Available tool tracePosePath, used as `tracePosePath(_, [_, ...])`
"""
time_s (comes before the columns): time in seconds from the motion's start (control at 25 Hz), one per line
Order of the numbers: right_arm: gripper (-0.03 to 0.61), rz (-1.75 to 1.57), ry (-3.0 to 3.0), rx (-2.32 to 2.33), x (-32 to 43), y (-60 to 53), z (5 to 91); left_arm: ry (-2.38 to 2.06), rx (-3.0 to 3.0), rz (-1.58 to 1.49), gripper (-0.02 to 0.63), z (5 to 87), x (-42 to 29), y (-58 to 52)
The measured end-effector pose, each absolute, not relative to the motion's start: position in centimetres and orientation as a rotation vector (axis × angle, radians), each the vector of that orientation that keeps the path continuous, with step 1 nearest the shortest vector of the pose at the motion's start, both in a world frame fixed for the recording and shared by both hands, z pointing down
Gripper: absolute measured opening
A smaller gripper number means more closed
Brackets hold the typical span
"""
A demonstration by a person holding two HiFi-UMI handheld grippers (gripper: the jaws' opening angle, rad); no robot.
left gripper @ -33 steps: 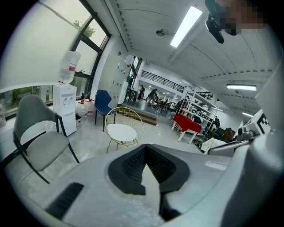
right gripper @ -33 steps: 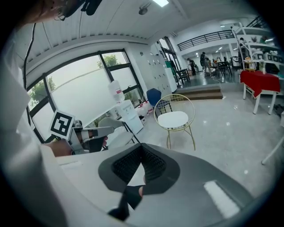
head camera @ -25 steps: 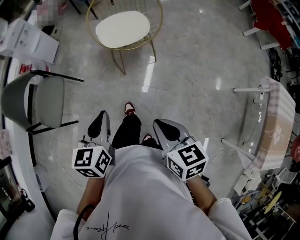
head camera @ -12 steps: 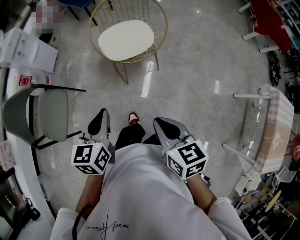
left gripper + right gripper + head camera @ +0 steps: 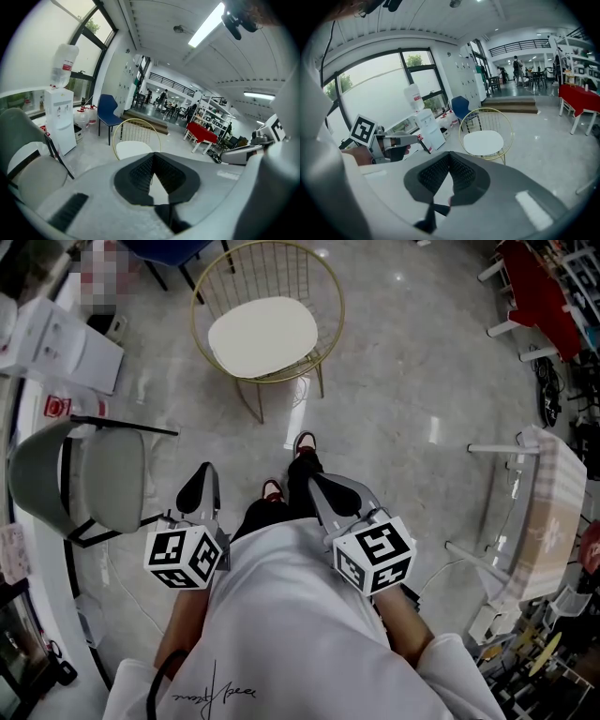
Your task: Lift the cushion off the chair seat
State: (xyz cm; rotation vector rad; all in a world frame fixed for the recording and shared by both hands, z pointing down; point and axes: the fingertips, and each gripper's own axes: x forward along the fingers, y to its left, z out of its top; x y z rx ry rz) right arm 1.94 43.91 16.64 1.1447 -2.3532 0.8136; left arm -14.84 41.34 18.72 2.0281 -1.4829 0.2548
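A white cushion (image 5: 262, 337) lies on the seat of a round gold wire chair (image 5: 323, 287) at the top of the head view. The same cushion (image 5: 132, 150) shows ahead in the left gripper view, and the cushion (image 5: 483, 142) in the chair (image 5: 506, 123) in the right gripper view. My left gripper (image 5: 200, 484) and right gripper (image 5: 326, 491) are held close to the person's body, well short of the chair. Both are shut with nothing between the jaws.
A grey chair (image 5: 80, 477) with black legs stands at the left. A white water dispenser (image 5: 61, 341) is at the upper left, a blue chair (image 5: 108, 111) beyond it. A clear chair with a checked cushion (image 5: 542, 502) stands at the right, a red table (image 5: 553, 287) farther back.
The person has walked toward the gold chair: it has come lower and nearer in the head view. Both grippers stay shut, in the same place before the body.
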Motion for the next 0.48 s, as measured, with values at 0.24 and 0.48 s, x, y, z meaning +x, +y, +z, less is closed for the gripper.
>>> tracePosePath(0.24, [0.008, 0.814, -2.366, 1.142, 1.6, 41.5, 17.1, -1.504, 1.999, 0.24, 0.003, 19.3, -15.5, 39.7])
tracePosePath(0.48, [0.008, 0.817, -2.383, 1.147, 1.8, 37.4, 17.1, -1.524, 1.995, 0.26, 0.003, 18.9, -15.8, 36.2])
